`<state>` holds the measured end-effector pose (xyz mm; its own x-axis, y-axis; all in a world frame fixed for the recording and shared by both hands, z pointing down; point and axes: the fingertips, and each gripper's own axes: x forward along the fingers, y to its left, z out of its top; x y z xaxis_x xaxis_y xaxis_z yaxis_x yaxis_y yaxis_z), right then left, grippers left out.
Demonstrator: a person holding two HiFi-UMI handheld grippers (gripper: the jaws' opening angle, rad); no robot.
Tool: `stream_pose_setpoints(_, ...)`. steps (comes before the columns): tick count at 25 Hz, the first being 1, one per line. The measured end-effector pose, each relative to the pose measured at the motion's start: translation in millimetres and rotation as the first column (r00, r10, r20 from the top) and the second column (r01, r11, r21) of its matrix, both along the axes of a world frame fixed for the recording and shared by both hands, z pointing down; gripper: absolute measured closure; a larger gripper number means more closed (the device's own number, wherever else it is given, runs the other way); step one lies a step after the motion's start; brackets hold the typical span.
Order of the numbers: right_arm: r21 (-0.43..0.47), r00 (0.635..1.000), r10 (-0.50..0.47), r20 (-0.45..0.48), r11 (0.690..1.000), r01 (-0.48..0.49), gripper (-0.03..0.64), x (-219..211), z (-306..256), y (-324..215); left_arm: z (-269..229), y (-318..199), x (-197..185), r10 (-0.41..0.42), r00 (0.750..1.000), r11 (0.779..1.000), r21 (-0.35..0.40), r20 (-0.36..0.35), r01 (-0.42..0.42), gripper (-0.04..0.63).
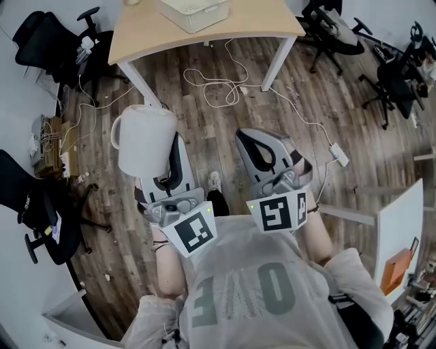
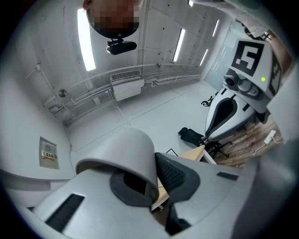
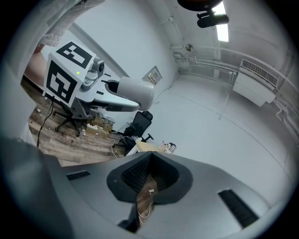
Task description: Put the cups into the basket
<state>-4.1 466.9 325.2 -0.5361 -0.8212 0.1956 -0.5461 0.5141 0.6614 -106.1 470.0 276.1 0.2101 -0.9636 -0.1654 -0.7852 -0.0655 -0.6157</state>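
Holding cup (image 1: 144,140) pinched by its wall in left tongs (image 1: 176,153), right tongs (image 1: 262,146) closed and empty; basket (image 1: 194,13) sits ahead on surface (image 1: 143,34), well apart.

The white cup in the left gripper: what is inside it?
One pad of the left gripper sits inside the white cup, under its rim; the other presses the outer wall. Deeper inside is hidden by the cup's own wall.

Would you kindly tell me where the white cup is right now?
In the head view the white cup sits left of centre, clamped in the left gripper above the wood floor, short of the table with the basket.
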Motion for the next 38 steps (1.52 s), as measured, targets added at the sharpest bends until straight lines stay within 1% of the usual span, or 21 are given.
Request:
stream_pose_setpoints(8, 0.023, 1.0, 0.027, -0.011, 0.999, -0.027, 0.618, -36, -13, -93, -8, -91, -32, 0.038, 0.999, 0.999, 0.013, -0.003, -0.038, 0.552)
stream_pose_setpoints(11, 0.032, 0.999, 0.038, -0.019, 0.999, -0.038, 0.618, -47, -11, -116, -8, -115, -38, 0.075, 0.997, 0.996, 0.043, -0.017, -0.074, 0.552)
stream_pose_setpoints(14, 0.03, 0.999, 0.051, -0.014, 0.998, -0.05, 0.618, -50, -10, -131, -11, -131, -40, 0.09, 0.996, 0.995, 0.05, -0.003, -0.09, 0.552)
stream_pose_setpoints(17, 0.019, 0.998, 0.064, 0.0, 0.998, -0.064, 0.618, -48, -8, -144, -11, -146, -42, 0.083, 0.996, 0.996, 0.022, 0.011, -0.084, 0.552)
stream_pose_setpoints(19, 0.016, 0.998, 0.07, 0.008, 0.997, -0.07, 0.618, -44, -7, -155, -10, -156, -40, 0.085, 0.996, 0.996, 0.02, 0.024, -0.086, 0.552)
stream_pose_setpoints(23, 0.025, 0.998, 0.065, 0.019, 0.998, -0.066, 0.618, -40, -3, -183, -7, -180, -39, 0.075, 0.997, 0.997, 0.03, 0.029, -0.076, 0.552)
stream_pose_setpoints(26, 0.044, 0.998, 0.055, 0.017, 0.997, -0.056, 0.618, -38, 2, -210, -5, -204, -35, 0.069, 0.997, 0.996, 0.062, 0.031, -0.07, 0.552)
stream_pose_setpoints(29, 0.071, 0.999, 0.044, 0.016, 0.996, -0.045, 0.618, -35, -2, -243, -8, -236, -28, 0.07, 0.997, 0.995, 0.073, 0.034, -0.072, 0.552)
stream_pose_setpoints(32, 0.101, 0.998, 0.049, 0.03, 0.993, -0.052, 0.618, -22, -16, -283, -17, -274, -17, 0.068, 0.997, 0.993, 0.092, 0.03, -0.071, 0.552)
stream_pose_setpoints(35, 0.121, 0.997, 0.059, 0.046, 0.991, -0.064, 0.618, -7, -30, -325, -32, -313, -1, 0.092, 0.996, 0.985, 0.143, 0.017, -0.093, 0.552)
stream_pose_setpoints(36, 0.121, 0.997, 0.058, 0.05, 0.991, -0.063, 0.618, -3, -33, -338, -35, -326, 2, 0.086, 0.996, 0.986, 0.14, 0.024, -0.088, 0.552)
stream_pose_setpoints(38, 0.119, 0.997, 0.046, 0.056, 0.992, -0.053, 0.618, 0, -36, -363, -37, -351, 3, 0.052, 0.998, 0.993, 0.107, 0.036, -0.056, 0.552)
